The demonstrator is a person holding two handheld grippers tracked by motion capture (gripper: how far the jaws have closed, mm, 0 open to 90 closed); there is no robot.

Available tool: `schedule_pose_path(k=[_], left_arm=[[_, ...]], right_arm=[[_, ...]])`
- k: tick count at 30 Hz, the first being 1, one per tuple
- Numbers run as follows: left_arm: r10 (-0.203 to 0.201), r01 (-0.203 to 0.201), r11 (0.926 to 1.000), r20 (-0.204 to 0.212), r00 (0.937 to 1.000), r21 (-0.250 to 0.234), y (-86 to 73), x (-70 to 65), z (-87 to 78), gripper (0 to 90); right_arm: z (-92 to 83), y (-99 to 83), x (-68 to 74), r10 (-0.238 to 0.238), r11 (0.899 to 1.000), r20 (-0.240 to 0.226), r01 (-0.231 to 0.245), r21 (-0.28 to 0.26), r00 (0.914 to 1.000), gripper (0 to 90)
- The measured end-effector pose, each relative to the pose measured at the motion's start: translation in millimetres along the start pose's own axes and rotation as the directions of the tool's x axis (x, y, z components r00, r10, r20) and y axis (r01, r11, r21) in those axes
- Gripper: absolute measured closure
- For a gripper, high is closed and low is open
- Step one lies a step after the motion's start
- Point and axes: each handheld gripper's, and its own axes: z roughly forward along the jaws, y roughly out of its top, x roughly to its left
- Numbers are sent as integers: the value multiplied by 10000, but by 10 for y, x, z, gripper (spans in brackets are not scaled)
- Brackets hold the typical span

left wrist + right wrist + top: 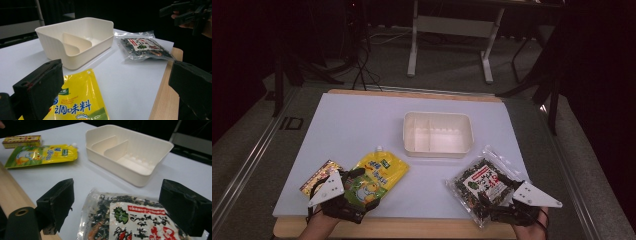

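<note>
A cream tray [438, 148] with inner dividers stands mid-table; its wall [82, 53] [112, 166] faces both gripper views. A yellow spouted sauce pouch [377, 176] [80, 105] [40, 155] lies flat at the front left. My left gripper [362, 189] [117, 75] hovers over its near end, jaws wide open and not touching it. A clear bag of dark seaweed mix [482, 184] [143, 47] [132, 220] lies at the front right. My right gripper [494, 197] [118, 195] is open, its jaws standing either side of the bag's near end.
A small gold and red box [319, 175] [21, 140] lies left of the pouch. The white mat [362, 125] covers a wooden tabletop whose bare edge [412, 227] runs along the front. Table legs and cables stand on the floor beyond.
</note>
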Motion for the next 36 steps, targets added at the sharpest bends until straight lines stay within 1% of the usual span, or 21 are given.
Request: schedule_pose_path(k=[1,4,5,8,9,11,12,14,16,17,19,22,23,26,27,29,30,31,32,34,36], left_arm=[[-4,4,10000,-10,10000,-2,-1,-1,1,1],[37,-37,10000,-30,10000,52,-2,-16,7,1],[171,-171,9998,6,9999,109,2,-36,11,1],[247,-247,9997,68,9997,52,14,-58,18,1],[242,-242,9997,68,9997,37,16,-61,22,1],[246,-246,9997,63,9997,48,17,-65,27,1],[222,-223,9997,91,9997,47,15,-67,31,1],[217,-217,9997,93,9997,58,15,-69,35,1],[266,-267,9996,134,9996,60,23,-75,43,1],[258,-258,9997,144,9996,41,27,-78,45,1],[214,-215,9998,209,9996,21,30,-84,50,1],[194,-195,9998,230,9995,43,30,-88,52,1],[199,-200,9998,238,9995,25,31,-92,54,1],[70,-72,10000,300,9995,62,34,-90,59,1],[21,-24,10000,304,9995,91,33,-88,61,1],[42,-46,9999,288,9996,105,31,-89,63,1],[62,-66,9999,280,9996,143,29,-91,66,1],[52,-56,9999,293,9996,108,30,-92,66,1],[42,-45,10000,311,9995,77,30,-94,67,1],[46,-49,9999,331,9994,91,31,-94,69,1],[21,-23,10000,365,9993,60,27,-95,71,1]], right_arm=[[10,-4,-8,46,9999,-161,-44,113,9999,128],[23,-8,-11,20,9996,-220,-14,273,9998,135],[38,-5,-11,26,9992,-365,-12,402,9993,135],[51,12,11,75,9990,-671,-45,445,9977,134],[53,26,23,32,9990,-787,3,444,9969,134],[48,70,56,-285,9984,-836,325,470,9961,150],[41,96,73,-400,9980,-967,445,450,9945,149],[26,155,101,-713,9961,-958,759,448,9928,140],[9,212,112,-680,9966,-1058,725,400,9921,132],[3,238,113,-650,9964,-1099,706,477,9918,128],[-14,280,116,-684,9958,-1063,743,526,9920,125],[-41,320,108,-552,9973,-1081,601,426,9926,113],[-71,379,76,-511,9977,-1011,552,382,9936,105],[-118,459,41,-445,9988,-788,459,158,9959,98],[-138,484,21,-465,9989,-821,468,11,9955,93],[-157,515,0,-533,9986,-789,530,-56,9955,92],[-173,553,-34,-508,9987,-654,505,-63,9966,92],[-180,569,-63,-479,9988,-678,476,-61,9965,92],[-186,585,-101,-323,9995,-641,321,-46,9974,92],[-188,595,-133,-305,9995,-605,304,-21,9977,92],[-191,612,-191,-312,9995,-377,313,28,9988,92]])
